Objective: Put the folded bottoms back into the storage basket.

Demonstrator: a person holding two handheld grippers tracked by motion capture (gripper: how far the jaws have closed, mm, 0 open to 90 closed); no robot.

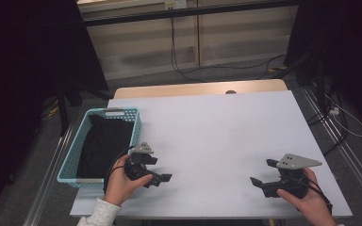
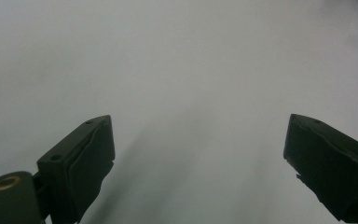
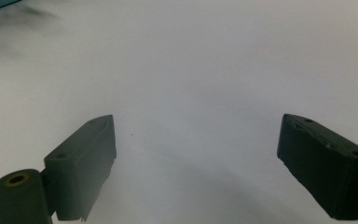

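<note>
Black cloth, folded dark fabric, lies inside the turquoise perforated plastic basket that stands at the left edge of the white table top, reaching toward its near left corner. Nearest the viewer, along the near edge, the person's two hands rest on the surface, each holding a black two-jaw tool. The left gripper sits just beside the basket's near right corner, jaws spread wide and empty; in the left gripper view its two dark pads frame only bare white surface. The right gripper sits near the near right corner, well apart from the basket, likewise released with nothing between the jaws, and its pads in the right gripper view also frame bare surface. Farther off, the middle and far edge of the table top carry nothing, and a pale wooden strip borders the far edge. Judged from this layout, the step in hand is a first reach for the cloth: the left tool should rise over the basket wall, descend onto a raised fold and close fully on fabric alone, clear of the mesh rim.
</note>
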